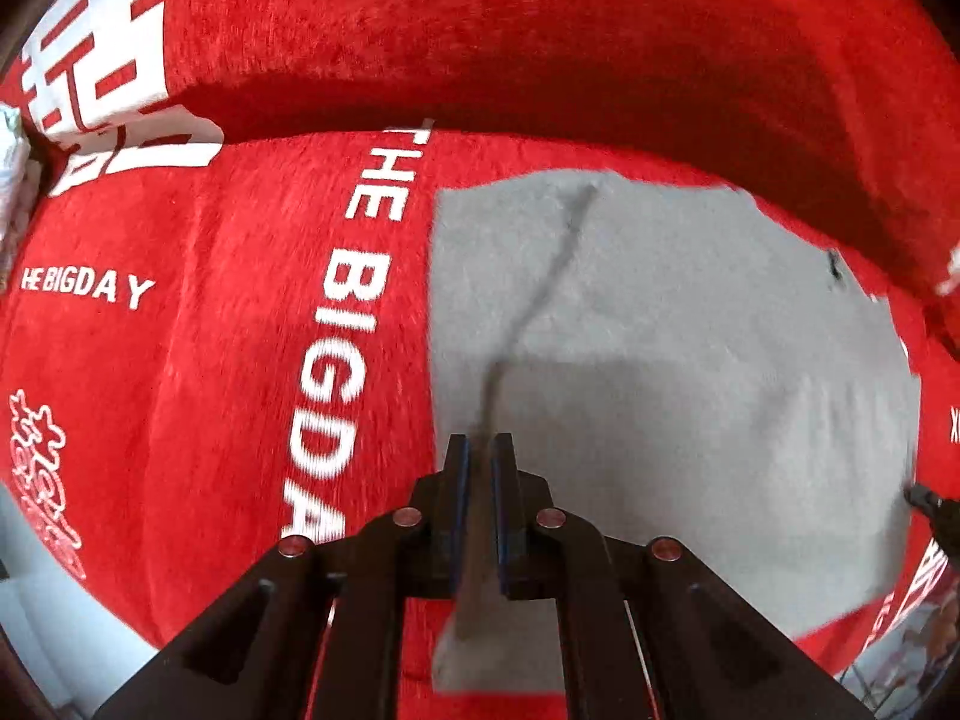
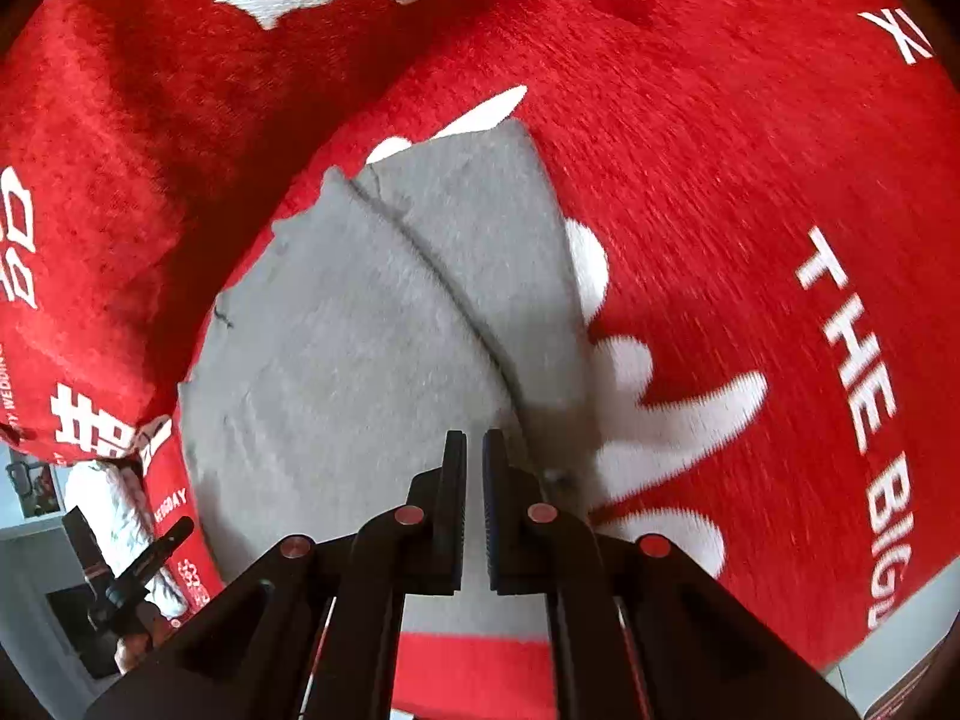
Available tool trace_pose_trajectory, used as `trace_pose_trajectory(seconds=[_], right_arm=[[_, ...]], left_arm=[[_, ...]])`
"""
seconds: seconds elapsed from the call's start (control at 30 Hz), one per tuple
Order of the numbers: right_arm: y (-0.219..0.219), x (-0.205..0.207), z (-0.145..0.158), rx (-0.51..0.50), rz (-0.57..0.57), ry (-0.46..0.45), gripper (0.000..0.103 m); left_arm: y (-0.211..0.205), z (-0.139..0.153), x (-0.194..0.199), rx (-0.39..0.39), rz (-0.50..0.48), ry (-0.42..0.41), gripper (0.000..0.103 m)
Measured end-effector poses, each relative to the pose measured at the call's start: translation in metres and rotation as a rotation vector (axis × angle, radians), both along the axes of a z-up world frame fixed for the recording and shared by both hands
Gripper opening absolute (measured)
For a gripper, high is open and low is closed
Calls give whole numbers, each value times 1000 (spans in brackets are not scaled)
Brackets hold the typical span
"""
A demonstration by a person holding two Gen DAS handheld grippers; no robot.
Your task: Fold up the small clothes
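left tongs (image 1: 480,450) pinch grey cloth (image 1: 690,330) on red blanket (image 1: 180,360); right tongs (image 2: 474,450) closed, empty, above it.

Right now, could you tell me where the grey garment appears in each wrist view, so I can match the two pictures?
Left wrist view: grey garment fills the centre-right, running down between the left gripper.
Right wrist view: grey garment sits centre-left, above the right gripper.
Shared landmark: the dark seam line across the garment.

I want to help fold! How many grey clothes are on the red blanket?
1: the grey cloth lies flat on the red blanket, its near edge pinched in the left gripper. Others may be out of view.
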State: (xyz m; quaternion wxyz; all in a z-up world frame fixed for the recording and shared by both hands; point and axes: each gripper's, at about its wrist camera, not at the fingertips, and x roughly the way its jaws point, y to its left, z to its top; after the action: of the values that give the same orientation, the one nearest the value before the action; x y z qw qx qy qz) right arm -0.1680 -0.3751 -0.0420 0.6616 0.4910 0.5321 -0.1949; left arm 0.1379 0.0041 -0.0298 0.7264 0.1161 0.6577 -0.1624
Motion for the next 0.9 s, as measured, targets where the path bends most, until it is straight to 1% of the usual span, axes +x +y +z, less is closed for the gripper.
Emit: trace_pose_trajectory(seconds=[0.07,0.13,0.23,0.27,0.3,0.33,0.37,0.4,0.43,0.47,0.5,0.53,0.57,0.67,0.73,0.8,0.87,0.9], right_arm=[[7,-1,8,13,13,1,6],[17,1,15,24,41,3,6],[37,4,26,33,100,11,8],[44,5,30,34,123,14,12],[50,7,34,33,140,17,22],[57,8,37,32,156,19,28],[63,11,39,33,166,19,43],[68,13,42,35,176,17,49],[73,14,46,38,187,12,49],[79,16,50,42,202,8,49],[84,17,53,44,215,6,49],[88,19,55,45,227,5,50],[93,21,58,47,239,4,51],[104,23,66,47,266,2,62],[110,24,73,28,292,-1,68],[115,22,82,-8,322,-8,82],[118,20,91,-45,341,-26,82],[120,20,95,-61,346,-30,84]], left_arm=[[-6,13,-15,7,-26,4,8],[-8,19,-27,1,-38,14,8],[-14,33,-50,12,-45,29,8],[-15,36,-56,23,-44,34,8],[-16,40,-62,31,-41,38,8],[-17,45,-68,31,-31,43,8],[-17,47,-71,28,-27,46,8],[-17,50,-74,24,-21,50,11],[-17,53,-78,21,-15,53,42],[-16,59,-83,22,-3,51,91],[-14,64,-86,26,13,37,103],[-12,76,-92,25,31,-11,103],[-11,80,-94,22,24,-14,103],[-11,91,-102,35,32,3,103],[-11,97,-106,43,35,9,103],[-10,102,-108,56,45,4,103],[-7,108,-111,63,69,9,103],[-5,110,-111,61,82,17,103]])
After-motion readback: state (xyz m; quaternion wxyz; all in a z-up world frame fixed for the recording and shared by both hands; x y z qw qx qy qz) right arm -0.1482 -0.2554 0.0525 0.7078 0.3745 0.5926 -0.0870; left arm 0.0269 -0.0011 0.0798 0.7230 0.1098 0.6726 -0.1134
